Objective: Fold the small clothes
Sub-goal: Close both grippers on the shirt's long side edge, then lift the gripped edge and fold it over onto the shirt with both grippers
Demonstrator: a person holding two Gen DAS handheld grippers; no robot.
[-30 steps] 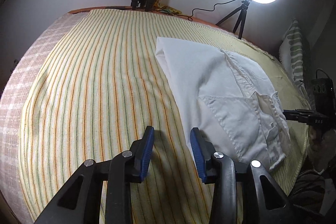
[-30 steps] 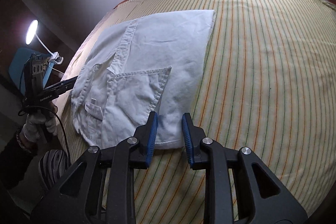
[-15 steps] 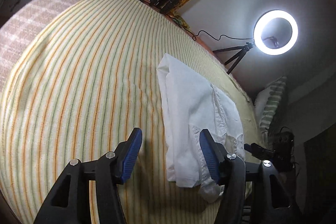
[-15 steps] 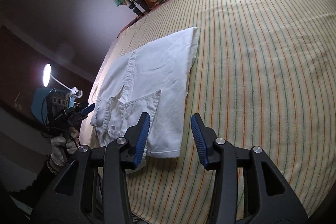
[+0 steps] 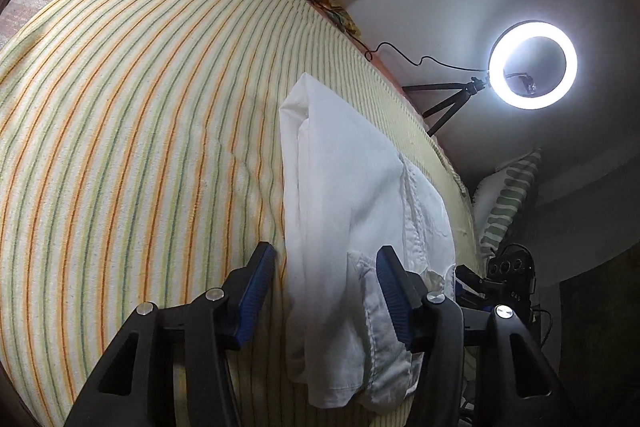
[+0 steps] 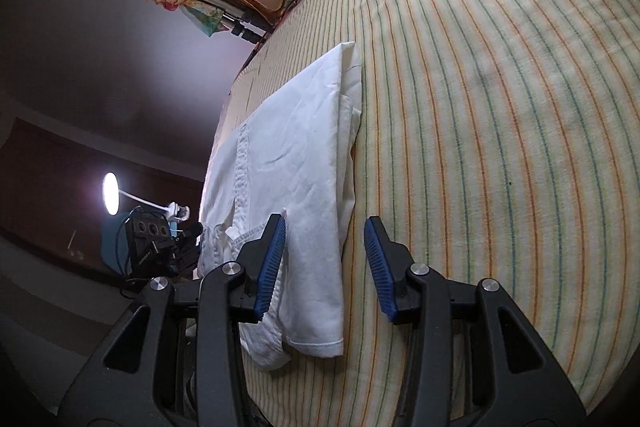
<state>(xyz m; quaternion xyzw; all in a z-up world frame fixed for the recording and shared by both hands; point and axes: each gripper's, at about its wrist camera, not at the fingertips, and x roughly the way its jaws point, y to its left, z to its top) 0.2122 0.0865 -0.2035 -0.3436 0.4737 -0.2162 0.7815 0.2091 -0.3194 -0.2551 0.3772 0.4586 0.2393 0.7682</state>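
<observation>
Your white shirt (image 5: 344,195) is lying partly folded on the striped bed cover (image 5: 132,131), close to the bed's edge, with a sleeve laid over the body. Both sets of tongs are spread wide and holding nothing: the left tongs (image 5: 326,291) straddle one long edge, the right tongs (image 6: 325,263) straddle the folded edge on the other side. If you're going for the next fold, I'd drop each set lower so one pad slides under all the layers, not just the top one. Pinch near the hem corners, lift both sides evenly, and carry the hem (image 6: 316,341) toward the collar end. Watch that loose bit hanging off the bed's edge; it'll likely drag.
</observation>
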